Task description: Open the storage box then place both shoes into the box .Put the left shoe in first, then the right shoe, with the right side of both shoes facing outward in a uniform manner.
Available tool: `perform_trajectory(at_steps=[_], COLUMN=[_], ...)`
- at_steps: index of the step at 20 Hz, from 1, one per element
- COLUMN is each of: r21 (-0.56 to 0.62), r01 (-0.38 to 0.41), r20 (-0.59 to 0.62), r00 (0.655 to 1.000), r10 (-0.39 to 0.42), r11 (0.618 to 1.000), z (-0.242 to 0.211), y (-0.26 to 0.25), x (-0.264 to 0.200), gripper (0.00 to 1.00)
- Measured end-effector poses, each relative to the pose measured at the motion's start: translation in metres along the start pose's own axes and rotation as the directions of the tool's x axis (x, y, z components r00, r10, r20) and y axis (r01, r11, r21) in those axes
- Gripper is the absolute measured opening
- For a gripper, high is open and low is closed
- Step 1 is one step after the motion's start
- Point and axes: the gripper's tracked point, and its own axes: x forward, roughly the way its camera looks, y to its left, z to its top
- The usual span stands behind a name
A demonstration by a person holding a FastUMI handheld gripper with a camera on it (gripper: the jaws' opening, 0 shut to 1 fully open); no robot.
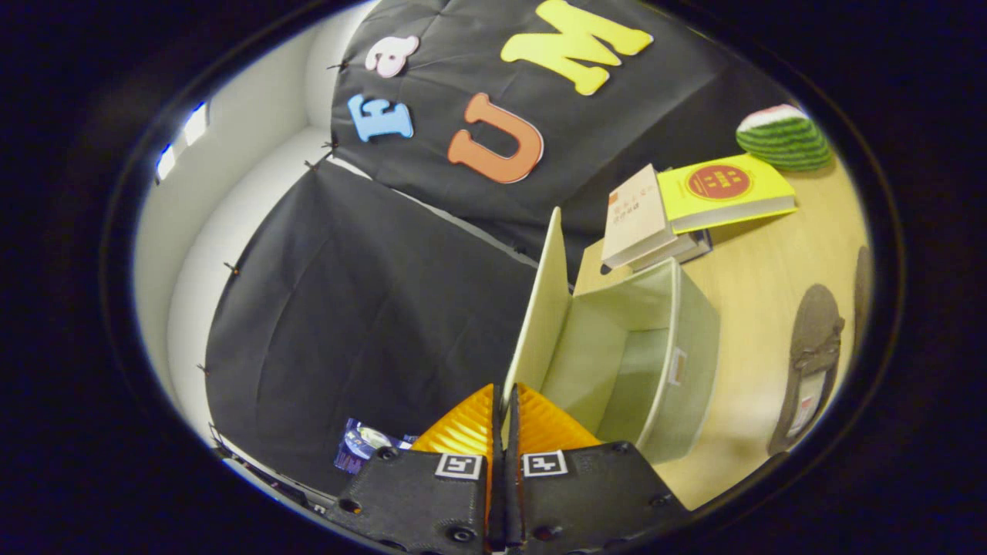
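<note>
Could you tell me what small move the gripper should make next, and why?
Probably open the jaws and let go of the lid. The gripper is shut on the lid's edge, the lid already stands upright, and the storage box lies open and empty; the shoe waits on the table.

lid edge (pixel 540 308) hidden low between closed fingers (pixel 470 432), second shoe (pixel 862 281) cut off, book labels (pixel 717 181) unreadable

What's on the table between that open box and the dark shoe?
Nothing: in the gripper view, bare wooden table separates the storage box from the shoe. The gripper pinches the box's raised lid.
</note>
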Motion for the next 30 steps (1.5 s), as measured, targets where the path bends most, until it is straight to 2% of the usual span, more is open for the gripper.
perform_trajectory(at_steps=[4, 6, 10, 11, 14, 17, 18, 23, 27, 30], r21=[-0.116, -0.131, -0.237, -0.270, -0.359, -0.381, -0.390, -0.432, -0.497, -0.490], r01=[0.053, 0.047, 0.067, 0.076, 0.098, 0.103, 0.115, 0.211, 0.314, 0.398], r20=[-0.063, -0.104, -0.103, -0.106, -0.125, -0.123, -0.115, -0.070, 0.027, 0.094], r00=[0.996, 0.993, 0.990, 0.989, 0.980, 0.979, 0.978, 0.962, 0.938, 0.909], r10=[-0.061, -0.061, -0.093, -0.108, -0.152, -0.161, -0.172, -0.265, -0.347, -0.407], r11=[0.992, 0.990, 0.969, 0.960, 0.928, 0.919, 0.914, 0.877, 0.809, 0.776], z=[-0.009, -0.023, -0.029, -0.031, -0.045, -0.057, -0.057, -0.048, -0.019, 0.001], y=[0.037, 0.052, 0.073, 0.077, 0.080, 0.081, 0.078, 0.054, 0.028, 0.000], x=[0.049, 0.079, 0.114, 0.123, 0.137, 0.139, 0.134, 0.093, 0.037, -0.010], gripper=[0.06, 0.06, 0.09, 0.15, 0.55, 0.95, 0.98, 1.00, 1.00, 1.00])
